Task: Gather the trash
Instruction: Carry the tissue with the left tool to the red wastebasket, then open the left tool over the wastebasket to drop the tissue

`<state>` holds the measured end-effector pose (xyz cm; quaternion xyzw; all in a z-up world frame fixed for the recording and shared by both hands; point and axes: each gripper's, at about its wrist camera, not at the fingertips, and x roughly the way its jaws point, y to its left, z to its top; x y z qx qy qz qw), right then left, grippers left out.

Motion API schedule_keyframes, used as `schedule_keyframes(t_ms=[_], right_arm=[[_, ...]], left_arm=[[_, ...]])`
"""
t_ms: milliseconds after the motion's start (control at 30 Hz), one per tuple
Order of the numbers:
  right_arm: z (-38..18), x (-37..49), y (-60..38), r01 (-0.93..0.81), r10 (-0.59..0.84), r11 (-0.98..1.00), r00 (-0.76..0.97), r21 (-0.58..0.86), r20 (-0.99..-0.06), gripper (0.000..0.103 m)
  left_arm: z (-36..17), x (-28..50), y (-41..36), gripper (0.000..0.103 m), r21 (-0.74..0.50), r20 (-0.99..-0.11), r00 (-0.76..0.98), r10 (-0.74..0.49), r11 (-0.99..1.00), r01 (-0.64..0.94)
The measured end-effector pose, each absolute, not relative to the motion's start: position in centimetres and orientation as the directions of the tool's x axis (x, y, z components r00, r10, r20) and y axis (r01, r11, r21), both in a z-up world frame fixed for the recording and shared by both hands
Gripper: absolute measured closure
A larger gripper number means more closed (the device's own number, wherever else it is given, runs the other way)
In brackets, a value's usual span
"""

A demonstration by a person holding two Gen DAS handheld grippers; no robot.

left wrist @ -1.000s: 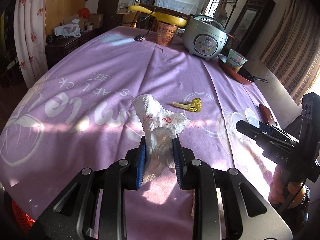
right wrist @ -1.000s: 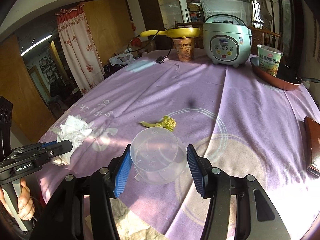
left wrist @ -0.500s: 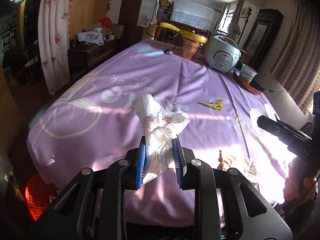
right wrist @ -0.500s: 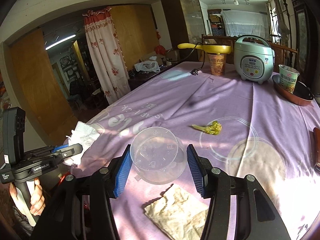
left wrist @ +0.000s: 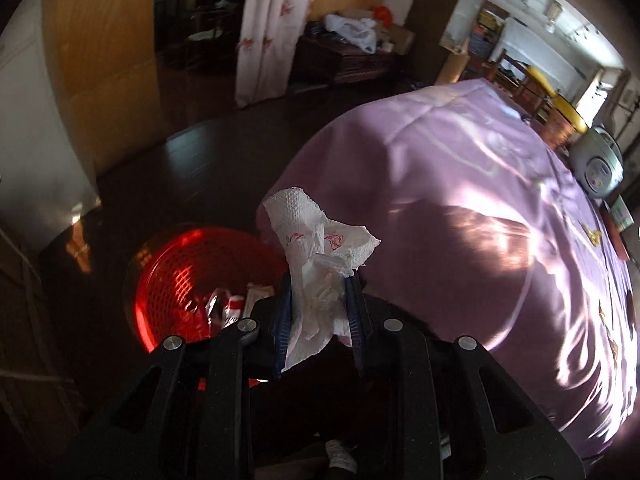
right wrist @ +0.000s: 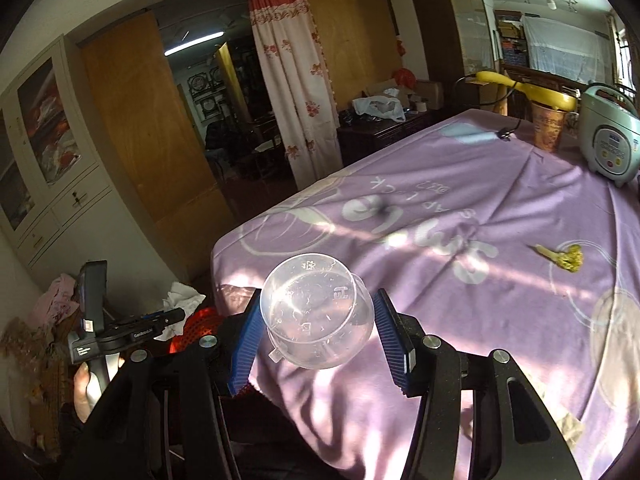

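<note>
Tissue (left wrist: pixel 316 264) pinched in your left gripper (left wrist: pixel 318 312): centre over red basket (left wrist: pixel 168 280) at nine o'clock before releasing.

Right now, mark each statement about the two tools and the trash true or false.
1. The left tool grips a crumpled white tissue. True.
2. The red basket on the floor is empty. False: some trash already lies in it.
3. The right tool holds a metal can. False: it holds a clear plastic cup.
4. A yellowish vegetable scrap lies on the purple tablecloth. True.
5. The rice cooker stands on the floor. False: it stands on the table.
</note>
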<state>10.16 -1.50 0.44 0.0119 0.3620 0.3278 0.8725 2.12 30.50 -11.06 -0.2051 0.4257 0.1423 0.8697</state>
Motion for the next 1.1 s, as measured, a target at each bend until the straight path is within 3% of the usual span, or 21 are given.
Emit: schedule_keyframes(t_ms=[133,200,267,500,800,867,1100], right_arm=[[-0.2,10.0,3.0,-0.610,0.598,0.751,0.467,0.252,-0.651,0.049],[-0.5,9.7,5.3,-0.634,0.607,0.732,0.438,0.251,-0.663,0.049],[-0.8,9.3,7.9,-0.661,0.614,0.709,0.405,0.248,-0.677,0.049],[-3.8,7.9,17.2,-0.754,0.625,0.604,0.248,0.257,-0.740,0.049],[-8.8,7.0,28.4,-0.819,0.580,0.501,0.077,0.280,-0.811,0.045],[-8.7,6.9,29.4,-0.824,0.581,0.504,0.104,0.257,-0.807,0.033],[-7.3,6.9,26.8,-0.817,0.610,0.522,0.156,0.245,-0.777,0.031]], left_arm=[[-13.7,1.4,34.0,0.072,-0.242,-0.825,0.558,0.092,0.834,-0.495],[-14.4,1.1,35.2,0.053,-0.256,-0.827,0.554,0.095,0.813,-0.522],[-14.8,0.5,36.6,0.043,-0.289,-0.821,0.565,0.084,0.792,-0.538],[-15.1,-1.8,40.2,0.027,-0.296,-0.815,0.564,0.134,0.740,-0.604],[-14.6,-4.2,43.8,0.021,-0.259,-0.804,0.541,0.245,0.675,-0.691],[-14.8,-4.8,44.6,0.020,-0.272,-0.803,0.545,0.241,0.665,-0.695],[-14.5,-5.0,44.5,0.018,-0.278,-0.796,0.556,0.238,0.673,-0.686]])
